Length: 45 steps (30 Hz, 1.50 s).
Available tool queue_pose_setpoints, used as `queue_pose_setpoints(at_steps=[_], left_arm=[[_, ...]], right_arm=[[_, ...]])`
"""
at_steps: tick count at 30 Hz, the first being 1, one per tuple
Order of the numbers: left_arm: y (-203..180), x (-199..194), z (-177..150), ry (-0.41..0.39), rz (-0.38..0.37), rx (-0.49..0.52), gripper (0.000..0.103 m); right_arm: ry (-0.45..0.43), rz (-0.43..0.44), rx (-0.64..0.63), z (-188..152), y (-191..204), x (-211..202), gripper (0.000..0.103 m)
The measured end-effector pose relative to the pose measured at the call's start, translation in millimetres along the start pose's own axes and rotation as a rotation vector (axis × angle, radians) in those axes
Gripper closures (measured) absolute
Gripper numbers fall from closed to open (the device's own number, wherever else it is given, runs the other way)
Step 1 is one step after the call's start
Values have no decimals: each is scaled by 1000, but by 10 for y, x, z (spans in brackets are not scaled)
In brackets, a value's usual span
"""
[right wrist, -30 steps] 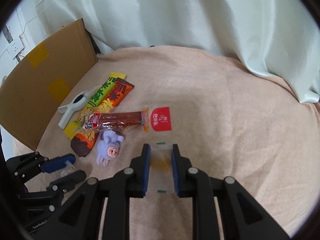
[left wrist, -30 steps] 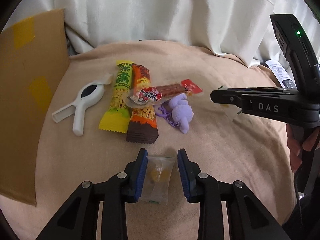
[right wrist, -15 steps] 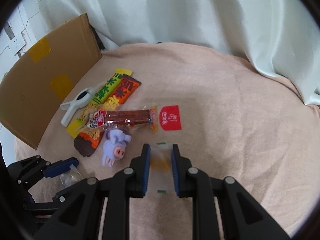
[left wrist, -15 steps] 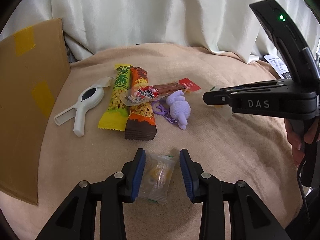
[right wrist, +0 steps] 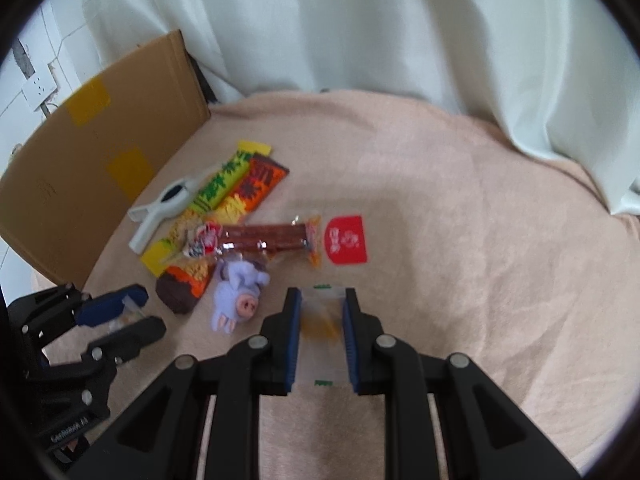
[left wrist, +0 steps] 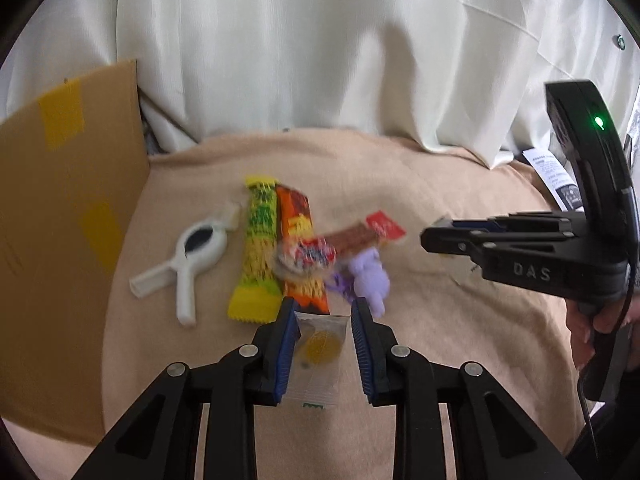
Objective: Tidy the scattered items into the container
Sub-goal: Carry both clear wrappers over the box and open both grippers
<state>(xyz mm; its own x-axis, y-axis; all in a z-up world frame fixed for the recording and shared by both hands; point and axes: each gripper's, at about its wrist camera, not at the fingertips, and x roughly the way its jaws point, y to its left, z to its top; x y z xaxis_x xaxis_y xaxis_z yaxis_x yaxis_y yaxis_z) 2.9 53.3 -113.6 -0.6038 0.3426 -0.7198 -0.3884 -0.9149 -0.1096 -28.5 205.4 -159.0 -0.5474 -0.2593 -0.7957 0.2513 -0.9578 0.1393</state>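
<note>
Lifted since a second ago, the left gripper (left wrist: pixel 325 322) has just been closing its jaws and now pinches a clear candy packet (left wrist: pixel 318 354) above the beige cloth (left wrist: pixel 440 332). Right gripper (right wrist: pixel 320 318) clamps a second clear packet (right wrist: pixel 322 334) between near-closed jaws. Beyond lie a purple pig toy (right wrist: pixel 239 304), snack bars (left wrist: pixel 262 256), a white clip (left wrist: pixel 192 258) and the cardboard box (left wrist: pixel 60 216) at left.

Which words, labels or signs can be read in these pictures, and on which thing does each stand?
"DAS": on the body of the right tongs, seen from the left wrist.
White lettering on the left tongs' body: too blurred to read.
Snack wrappers, red packet: print blurred, unreadable.
White paper label by the curtain: too small to read.
</note>
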Motion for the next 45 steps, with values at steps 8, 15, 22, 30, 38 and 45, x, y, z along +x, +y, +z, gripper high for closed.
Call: queue_pose_setpoints(at_steps=[8, 15, 22, 30, 38, 45], left_arm=[[72, -224, 415, -118, 9, -42, 74], [164, -302, 890, -215, 112, -93, 75], [207, -284, 1100, -259, 165, -108, 74], [215, -192, 1111, -238, 163, -98, 74], [300, -379, 1196, -257, 159, -102, 75], [649, -1029, 1528, -344, 217, -59, 74]], right_arm=[[-89, -15, 6, 129, -14, -268, 79], [-278, -51, 36, 436, 67, -688, 79], [-383, -99, 81, 579, 91, -859, 79], [-360, -115, 80, 549, 169, -735, 79], [-368, -104, 93, 585, 146, -771, 79], [-409, -81, 79, 847, 406, -993, 79]])
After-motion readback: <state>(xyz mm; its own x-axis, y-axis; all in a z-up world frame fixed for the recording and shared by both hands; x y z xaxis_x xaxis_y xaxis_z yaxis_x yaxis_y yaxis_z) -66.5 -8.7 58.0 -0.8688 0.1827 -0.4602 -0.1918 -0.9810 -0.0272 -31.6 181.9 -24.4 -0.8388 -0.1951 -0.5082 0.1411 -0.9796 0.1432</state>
